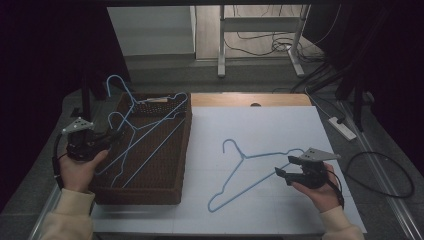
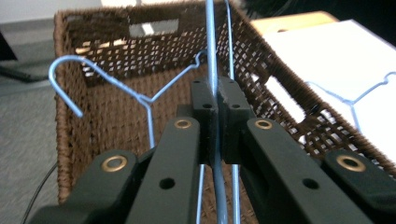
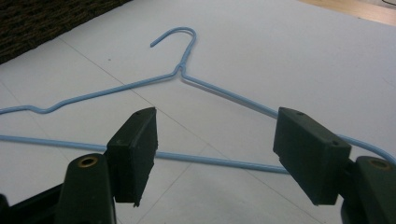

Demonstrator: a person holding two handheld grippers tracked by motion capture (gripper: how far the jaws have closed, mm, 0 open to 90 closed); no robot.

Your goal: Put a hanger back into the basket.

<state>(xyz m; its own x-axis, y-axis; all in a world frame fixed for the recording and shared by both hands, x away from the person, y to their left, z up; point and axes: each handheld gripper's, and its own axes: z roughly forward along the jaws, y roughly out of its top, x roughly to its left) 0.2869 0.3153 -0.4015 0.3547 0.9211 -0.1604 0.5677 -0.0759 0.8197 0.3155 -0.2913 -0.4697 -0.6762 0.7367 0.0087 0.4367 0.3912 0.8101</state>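
Note:
A brown wicker basket [image 1: 150,192] stands at the table's left with two blue wire hangers [image 1: 150,131] lying across it, their hooks rising over its left rim. My left gripper [image 1: 116,134] is at that rim, shut on one hanger's wire [image 2: 213,70]; the other hanger's hook [image 2: 65,70] curls to its left. A third blue hanger [image 1: 265,155] lies flat on the white sheet [image 1: 260,125]. My right gripper [image 1: 286,166] hovers open just over that hanger's right shoulder; its jaws [image 3: 215,149] straddle the bottom bar [image 3: 210,161] without touching it.
The basket wall [image 2: 107,60] has a cut-out handle at its far end. A bare wooden strip [image 1: 250,100] runs behind the sheet. A white power strip [image 1: 342,127] and cables lie on the floor to the right.

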